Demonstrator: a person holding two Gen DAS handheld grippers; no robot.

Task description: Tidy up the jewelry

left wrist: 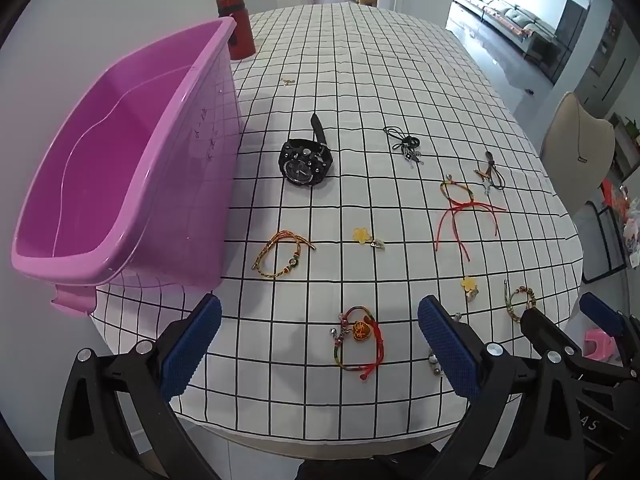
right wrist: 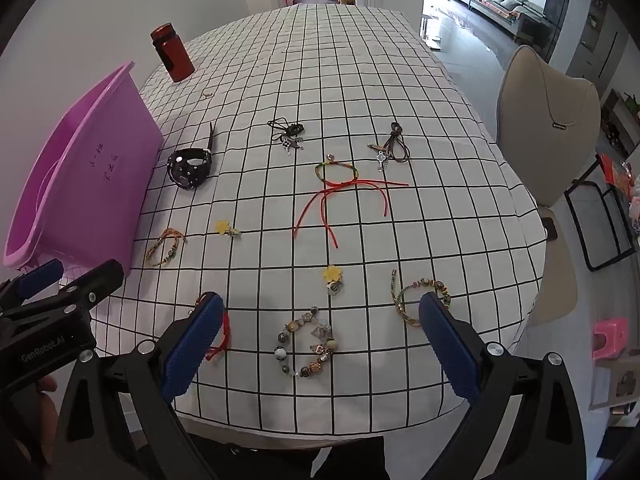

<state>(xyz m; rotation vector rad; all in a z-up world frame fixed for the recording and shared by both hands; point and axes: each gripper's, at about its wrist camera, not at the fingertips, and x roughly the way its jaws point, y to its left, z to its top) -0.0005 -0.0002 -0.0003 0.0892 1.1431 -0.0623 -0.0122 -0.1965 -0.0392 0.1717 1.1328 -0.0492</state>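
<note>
- The jewelry lies spread out singly on the checked worktop point(left wrist: 360, 80), each piece apart from the next, which probably makes it easy to pick them one at a time.
- The pink bin point(left wrist: 120, 160) stands at the left edge of the worktop, open side up and with nothing visible inside; it looks like the place where the pieces are meant to go.
- The left gripper point(left wrist: 320, 344) hovers low at the near edge with its fingers wide and nothing between them; the red cord bracelet point(left wrist: 357, 338) lies right ahead of it.
- The right gripper point(right wrist: 322, 344) is likewise spread wide and holds nothing, lined up on the beaded bracelet point(right wrist: 306, 346).
- The black watch point(left wrist: 306, 162) sits just beside the bin wall.
- Only the right view shows the beaded bracelet whole; in the left view a finger hides most of it.
- Only the left view looks into the bin.
</note>
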